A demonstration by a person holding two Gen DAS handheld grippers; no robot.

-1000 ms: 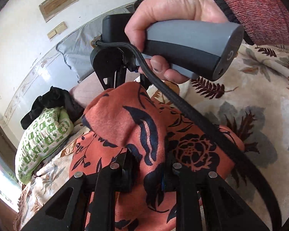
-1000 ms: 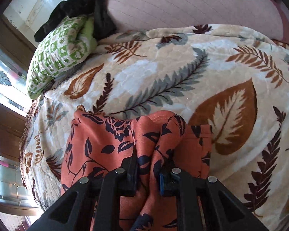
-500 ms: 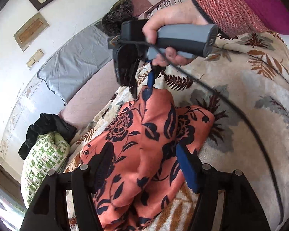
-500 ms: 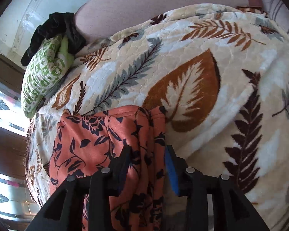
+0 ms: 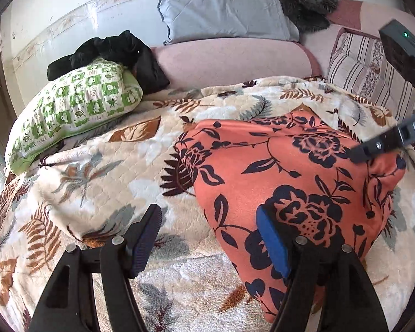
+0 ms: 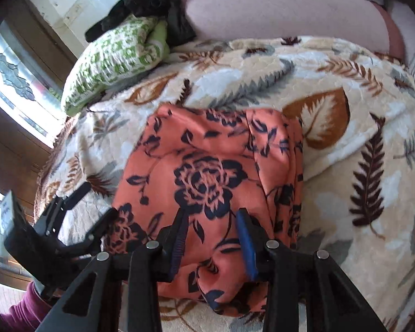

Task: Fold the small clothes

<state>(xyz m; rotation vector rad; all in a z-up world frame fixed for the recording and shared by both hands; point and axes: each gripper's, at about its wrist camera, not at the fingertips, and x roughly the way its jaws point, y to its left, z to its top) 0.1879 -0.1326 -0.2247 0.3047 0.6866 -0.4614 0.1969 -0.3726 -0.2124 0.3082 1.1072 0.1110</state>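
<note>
An orange garment [image 5: 285, 171] with dark blue flowers lies folded on the leaf-patterned blanket [image 5: 102, 171]. It also shows in the right wrist view [image 6: 207, 171]. My left gripper [image 5: 210, 235] is open, its left finger over bare blanket and its right finger over the garment's left edge. It shows at the lower left of the right wrist view [image 6: 96, 202]. My right gripper [image 6: 211, 235] is open over the garment's near end, holding nothing. One right finger [image 5: 381, 144] reaches in over the garment's far right corner.
A green and white pillow [image 5: 69, 110] with a black cloth [image 5: 110, 49] on it lies at the back left. A pink bolster [image 5: 229, 61], a grey pillow [image 5: 221, 8] and a striped cushion [image 5: 368, 74] line the back. A window [image 6: 11, 83] is at the left.
Both grippers opened and let go of the garment. They drew back and the garment now lies flat and folded on the blanket.
</note>
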